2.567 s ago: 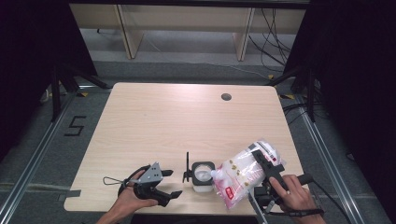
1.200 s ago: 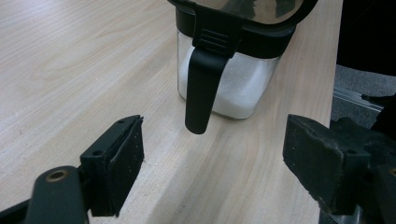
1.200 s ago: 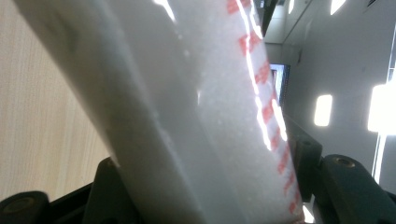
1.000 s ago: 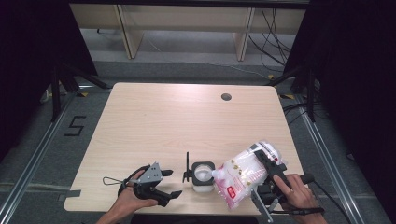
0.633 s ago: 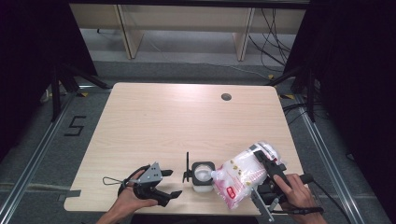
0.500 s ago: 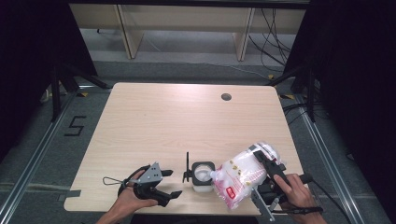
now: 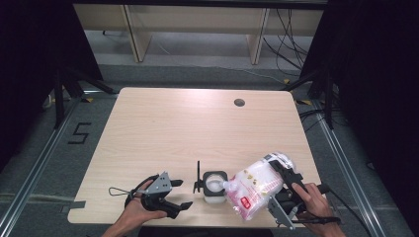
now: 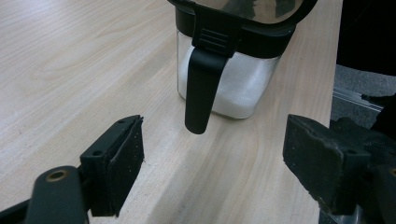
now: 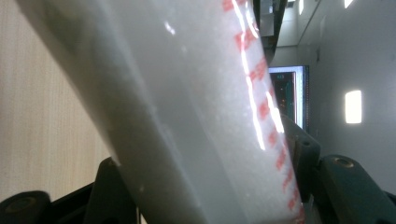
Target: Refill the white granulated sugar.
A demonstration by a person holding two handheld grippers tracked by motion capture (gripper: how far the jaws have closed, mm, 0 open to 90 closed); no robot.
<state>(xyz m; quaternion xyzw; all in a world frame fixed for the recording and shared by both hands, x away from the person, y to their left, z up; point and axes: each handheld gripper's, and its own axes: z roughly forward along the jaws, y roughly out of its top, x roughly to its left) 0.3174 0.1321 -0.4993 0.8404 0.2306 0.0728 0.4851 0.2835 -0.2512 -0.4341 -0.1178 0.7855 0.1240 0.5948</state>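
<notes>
Light wooden table [image 7: 163, 133] on grey floor [image 7: 44, 148], shelving [image 7: 197, 22] behind.

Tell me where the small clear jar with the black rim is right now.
In the high view the small clear jar with the black rim stands near the table's front edge, between both grippers, under the tilted white plastic bag's mouth.

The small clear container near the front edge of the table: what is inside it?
The container holds a white granular powder, piled against its clear walls; the high view shows white in its open top. The bag tilts its mouth over it. The black rim hides the upper level.
</notes>
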